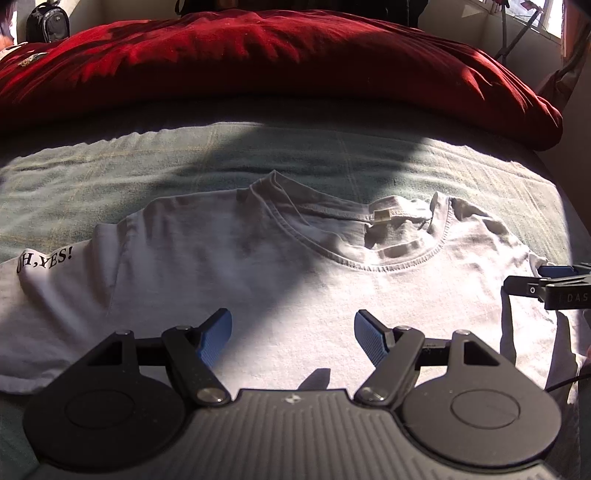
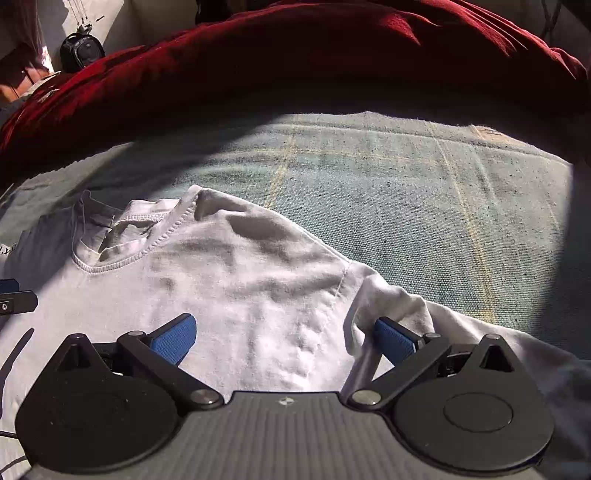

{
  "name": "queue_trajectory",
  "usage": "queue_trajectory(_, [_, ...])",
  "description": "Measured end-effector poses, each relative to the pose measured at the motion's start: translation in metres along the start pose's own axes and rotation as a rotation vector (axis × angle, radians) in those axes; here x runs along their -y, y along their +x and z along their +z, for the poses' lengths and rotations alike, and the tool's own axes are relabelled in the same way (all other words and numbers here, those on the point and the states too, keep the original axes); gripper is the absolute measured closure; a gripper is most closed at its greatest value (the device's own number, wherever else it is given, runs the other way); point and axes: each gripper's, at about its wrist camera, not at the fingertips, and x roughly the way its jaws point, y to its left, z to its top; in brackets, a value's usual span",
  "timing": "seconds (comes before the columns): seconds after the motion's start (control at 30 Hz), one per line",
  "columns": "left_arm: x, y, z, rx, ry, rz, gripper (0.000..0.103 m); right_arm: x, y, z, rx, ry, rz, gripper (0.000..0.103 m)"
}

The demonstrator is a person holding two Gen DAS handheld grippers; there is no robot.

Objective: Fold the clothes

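A pale green woven bedcover with faint yellow stripes spreads across the bed, half in hard sunlight and half in shadow, and a rumpled dark red blanket banks up along its far side from 10 to 2 o'clock. A black bag sits in the room's corner at 11 o'clock, and a bright window shows at 1 o'clock. The white T-shirt lies flat on the bedcover, neckline away from the camera, with black lettering on the sleeve at 9 o'clock. The left gripper hangs low over the shirt's chest, its blue pads spread wide with nothing between them. The right gripper is at the shirt's other shoulder, jaws likewise apart, its 3 o'clock finger touching a raised fold of the sleeve without clamping it.
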Motion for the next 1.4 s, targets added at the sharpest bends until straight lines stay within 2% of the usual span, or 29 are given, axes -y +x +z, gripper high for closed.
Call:
queue_trajectory(0.1, [-0.004,-0.002,0.000,0.006,-0.006,0.008,0.029,0.007,0.002,0.016,0.019,0.000,-0.026,0.000])
queue_trajectory(0.2, [-0.011,-0.007,0.001,0.019,-0.021,0.024,0.029,0.001,-0.015,0.031,0.060,-0.013,-0.014,0.000])
queue_trajectory(0.33, [-0.027,-0.012,-0.001,0.028,-0.062,0.051,0.029,-0.031,-0.029,0.037,0.076,-0.066,0.112,0.000])
queue_trajectory(0.47, [-0.042,-0.008,-0.004,0.033,-0.090,0.056,0.029,-0.068,-0.009,0.034,0.020,-0.120,0.202,0.000])
queue_trajectory(0.6, [-0.055,0.000,-0.007,0.035,-0.099,0.048,0.029,-0.083,0.017,0.029,0.016,-0.134,0.190,0.000])
queue_trajectory(0.7, [-0.063,0.006,-0.006,0.042,-0.113,0.042,0.029,-0.086,0.036,0.039,0.032,-0.171,0.140,0.000])
queue_trajectory(0.77, [-0.066,0.010,-0.003,0.049,-0.125,0.026,0.024,-0.085,0.046,0.050,0.031,-0.185,0.122,0.000])
queue_trajectory(0.83, [-0.064,0.007,-0.001,0.059,-0.113,0.019,0.023,-0.084,0.055,0.062,0.028,-0.193,0.110,0.000])
queue_trajectory(1.0, [-0.058,0.000,0.005,0.083,-0.078,0.004,0.023,-0.075,0.036,0.071,0.036,-0.166,0.101,0.000])
queue_trajectory(1.13, [-0.053,-0.006,0.010,0.102,-0.050,-0.009,0.023,-0.071,-0.002,0.054,0.034,-0.156,0.103,0.000])
queue_trajectory(1.23, [-0.048,-0.025,-0.010,0.073,-0.022,-0.003,0.023,-0.071,-0.029,0.031,0.005,-0.144,0.114,0.000])
queue_trajectory(1.4, [-0.038,-0.057,-0.045,0.021,0.024,0.008,0.023,-0.077,-0.066,-0.028,-0.090,-0.165,0.118,0.000])
